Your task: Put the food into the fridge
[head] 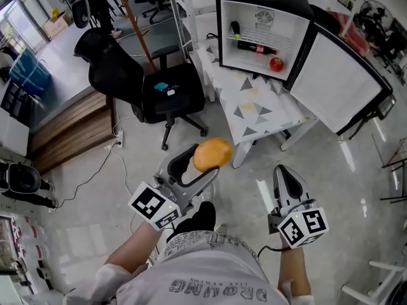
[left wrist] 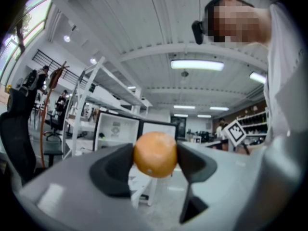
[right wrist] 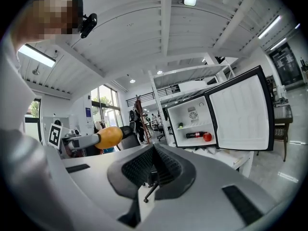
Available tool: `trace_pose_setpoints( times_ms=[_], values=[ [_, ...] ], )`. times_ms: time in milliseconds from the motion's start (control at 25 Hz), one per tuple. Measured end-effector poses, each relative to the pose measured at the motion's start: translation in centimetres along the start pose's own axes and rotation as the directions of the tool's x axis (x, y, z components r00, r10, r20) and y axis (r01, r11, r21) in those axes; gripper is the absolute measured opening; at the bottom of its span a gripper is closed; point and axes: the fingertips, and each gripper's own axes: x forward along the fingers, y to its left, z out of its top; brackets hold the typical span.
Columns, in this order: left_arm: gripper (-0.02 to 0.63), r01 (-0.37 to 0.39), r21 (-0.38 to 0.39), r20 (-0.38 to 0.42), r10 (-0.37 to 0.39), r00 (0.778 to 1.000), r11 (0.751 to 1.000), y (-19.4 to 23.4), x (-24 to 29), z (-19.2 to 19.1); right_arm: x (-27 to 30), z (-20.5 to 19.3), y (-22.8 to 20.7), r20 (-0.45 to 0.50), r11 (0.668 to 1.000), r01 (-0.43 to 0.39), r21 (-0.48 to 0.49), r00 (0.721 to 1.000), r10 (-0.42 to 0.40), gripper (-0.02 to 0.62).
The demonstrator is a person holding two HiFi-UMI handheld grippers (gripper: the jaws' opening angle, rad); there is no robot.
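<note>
My left gripper (head: 210, 159) is shut on an orange (head: 212, 154), held level above the floor; in the left gripper view the orange (left wrist: 155, 154) sits squeezed between the two dark pads. My right gripper (head: 287, 178) is shut with nothing between its jaws, the pads meeting in the right gripper view (right wrist: 154, 163). Ahead stands a small black fridge (head: 264, 8) with its door (head: 338, 81) swung open to the right. Inside lie a dark bottle (head: 254, 47) and a red apple (head: 276, 63). The fridge rests on a low white table (head: 254, 107).
A black office chair (head: 146, 81) stands left of the table. White shelving (left wrist: 86, 95) rises behind the fridge. A cable (head: 95, 170) trails over the floor at left. My shoe (head: 198, 218) shows below the left gripper.
</note>
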Motion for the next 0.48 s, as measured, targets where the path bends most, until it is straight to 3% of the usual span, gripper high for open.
trace_pose_setpoints(
  times_ms=[480],
  values=[
    [0.291,0.000,-0.012,-0.025,0.000,1.000,1.000,7.2,4.4,-0.3,8.1,0.7,-2.7,-0.016,1.000,0.003,0.022,1.000,-0.003,0.003]
  ],
)
